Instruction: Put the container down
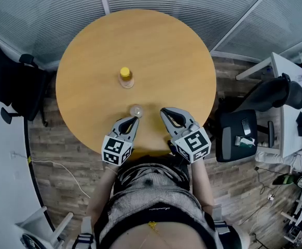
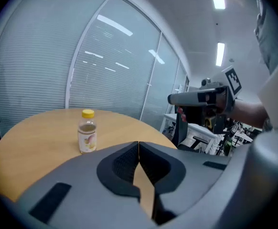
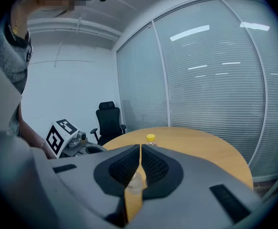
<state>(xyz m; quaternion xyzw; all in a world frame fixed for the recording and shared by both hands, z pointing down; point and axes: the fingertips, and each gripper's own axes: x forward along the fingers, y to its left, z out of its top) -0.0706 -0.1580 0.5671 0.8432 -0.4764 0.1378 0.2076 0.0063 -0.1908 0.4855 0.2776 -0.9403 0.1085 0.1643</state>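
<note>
A small clear container (image 1: 136, 110) stands on the round wooden table (image 1: 166, 51), near its front edge. My left gripper (image 1: 134, 120) is just behind it with its jaws shut and empty; in the left gripper view (image 2: 138, 145) the tips meet and the container is hidden behind them. My right gripper (image 1: 163, 111) is to the container's right, also shut on nothing. In the right gripper view (image 3: 140, 149) the clear container (image 3: 135, 182) shows through the slit below the closed tips, standing on the table beyond them.
A bottle with a yellow cap (image 1: 125, 78) (image 2: 87, 130) (image 3: 150, 138) stands upright near the table's middle. Black office chairs (image 1: 16, 82) (image 1: 239, 134) flank the table, and a white desk (image 1: 296, 108) is at the right. Glass walls with blinds close off the far side.
</note>
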